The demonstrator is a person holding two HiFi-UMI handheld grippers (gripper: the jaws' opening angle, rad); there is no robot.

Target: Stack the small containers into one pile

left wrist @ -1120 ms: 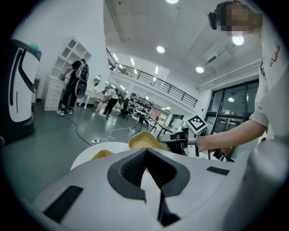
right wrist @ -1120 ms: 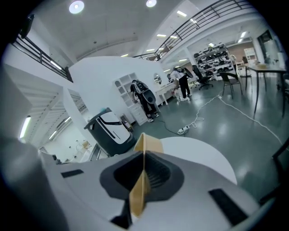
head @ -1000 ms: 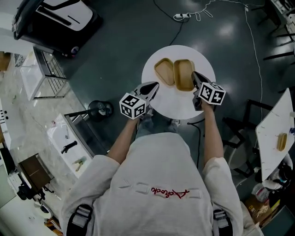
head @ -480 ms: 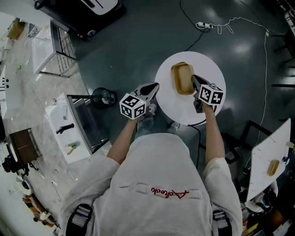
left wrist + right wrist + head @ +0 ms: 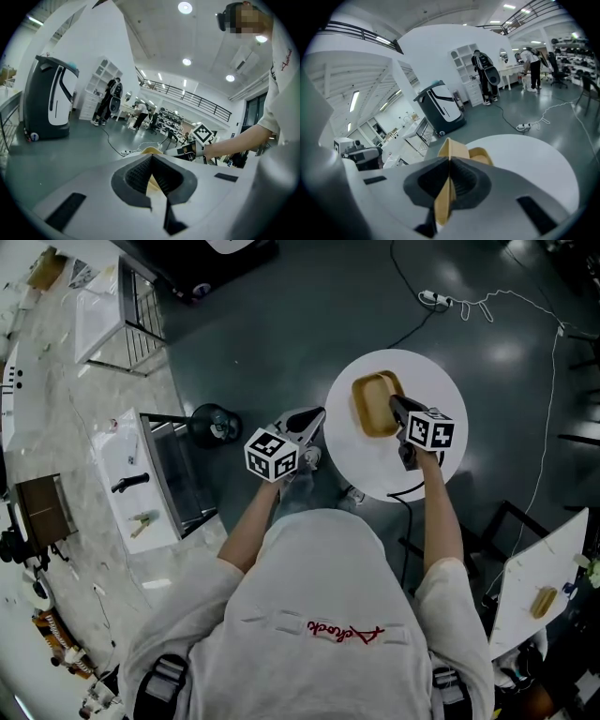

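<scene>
Tan containers [image 5: 376, 405] sit as one pile on the round white table [image 5: 427, 465]. My right gripper [image 5: 395, 403] is shut on the right rim of the top container [image 5: 458, 151]; the thin tan wall runs between its pads. A second tan rim [image 5: 482, 155] shows just beside it. My left gripper [image 5: 313, 417] hovers off the table's left edge, pointing toward the pile, its jaws shut [image 5: 152, 158] on nothing. In the left gripper view the pile [image 5: 149, 150] peeks over the jaws, and the right gripper's marker cube [image 5: 202, 133] shows beyond it.
Dark floor surrounds the small table. A power strip with a white cable [image 5: 441, 299] lies on the floor beyond it. A wire rack [image 5: 173, 474] and a black stool [image 5: 214, 424] stand to the left. Another white table [image 5: 530, 587] with a tan container is at the lower right.
A second ago two containers lay side by side; now only one pile shows, with the right gripper still at its rim. The whole view has swung, so the table sits further right.
</scene>
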